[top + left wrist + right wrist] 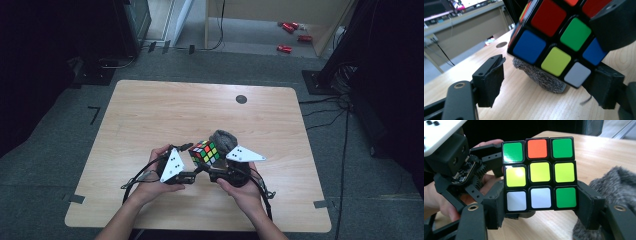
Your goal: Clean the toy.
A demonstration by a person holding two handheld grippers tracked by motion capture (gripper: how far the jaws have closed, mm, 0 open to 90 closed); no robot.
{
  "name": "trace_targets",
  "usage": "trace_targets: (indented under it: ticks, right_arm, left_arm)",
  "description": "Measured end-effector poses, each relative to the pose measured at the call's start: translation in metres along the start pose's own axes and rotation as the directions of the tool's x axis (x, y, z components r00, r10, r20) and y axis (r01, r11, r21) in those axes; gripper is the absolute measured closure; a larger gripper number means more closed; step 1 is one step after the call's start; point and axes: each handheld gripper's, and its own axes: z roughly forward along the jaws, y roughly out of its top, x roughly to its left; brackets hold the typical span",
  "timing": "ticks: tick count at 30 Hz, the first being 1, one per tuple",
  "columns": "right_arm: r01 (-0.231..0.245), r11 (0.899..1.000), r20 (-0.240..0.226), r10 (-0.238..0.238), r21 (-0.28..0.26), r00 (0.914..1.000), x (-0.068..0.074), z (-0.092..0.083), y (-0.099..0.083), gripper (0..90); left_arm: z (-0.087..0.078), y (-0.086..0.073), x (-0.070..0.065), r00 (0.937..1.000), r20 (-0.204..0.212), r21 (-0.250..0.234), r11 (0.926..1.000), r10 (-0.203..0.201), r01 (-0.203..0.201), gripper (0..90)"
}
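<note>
Gripping the cube (539, 173) between its jaws, the right gripper (540, 207) holds it above the desk (150, 115); the left gripper (549, 82) stands released.

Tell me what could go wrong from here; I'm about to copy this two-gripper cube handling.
1. The right gripper clamps only the bottom layer of the cube, so a twist could lever it loose.
2. The left gripper is not yet gripping: one pad stands clear, so it may close crookedly.
3. The grey furry thing sits right beside the cube and could snag.
</note>
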Motion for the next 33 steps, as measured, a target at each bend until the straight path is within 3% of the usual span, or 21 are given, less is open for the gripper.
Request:
trace_targets:
  ticks: [10,12,15,17,19,22,26,30,33]
  right_arm:
    - [-0.098,0.991,-0.031,0.101,0.087,0.9944,-0.001,0.006,-0.001,34.4]
    - [-0.147,0.981,-0.047,0.153,0.124,0.9871,-0.005,0.006,-0.001,34.4]
    - [-0.221,0.961,-0.077,0.236,0.166,0.9688,-0.013,0.008,-0.001,34.4]
    - [-0.255,0.950,-0.105,0.276,0.181,0.9552,-0.018,0.008,-0.002,34.3]
    - [-0.268,0.945,-0.118,0.293,0.189,0.9489,-0.020,0.008,-0.001,33.7]
    - [-0.242,0.954,-0.118,0.265,0.179,0.9570,-0.023,0.004,0.003,27.3]
    - [-0.198,0.974,-0.104,0.209,0.110,0.9723,-0.030,-0.006,0.008,21.5]
    - [-0.088,0.996,-0.003,0.088,0.027,0.9961,-0.035,-0.012,0.007,21.1]
    - [-0.013,1.000,0.076,0.014,-0.020,0.9970,-0.038,-0.012,0.004,21.7]
  left_arm:
    - [0.002,-0.003,-0.008,0.9919,0.013,-0.043,0.9911,0.126,-0.126,24.3]
    - [0.003,-0.003,-0.010,0.9892,0.014,-0.040,0.9886,0.146,-0.145,25.1]
    - [0.002,-0.003,-0.013,0.9845,0.020,-0.039,0.9840,0.175,-0.174,30.3]
    - [0.002,-0.003,-0.012,0.9849,0.029,-0.045,0.9845,0.171,-0.169,31.0]
    - [0.002,-0.003,-0.011,0.9859,0.035,-0.049,0.9856,0.164,-0.162,32.1]
    - [0.000,-0.003,-0.007,0.9902,0.042,-0.042,0.9904,0.133,-0.131,32.8]
    - [-0.002,-0.003,0.001,0.9961,0.042,-0.022,0.9968,0.077,-0.077,33.1]
    - [-0.004,-0.001,0.006,0.9978,0.060,0.007,0.9996,0.029,-0.029,33.4]
    - [-0.005,0.000,0.011,0.9960,0.085,0.039,0.9989,-0.029,0.026,33.5]
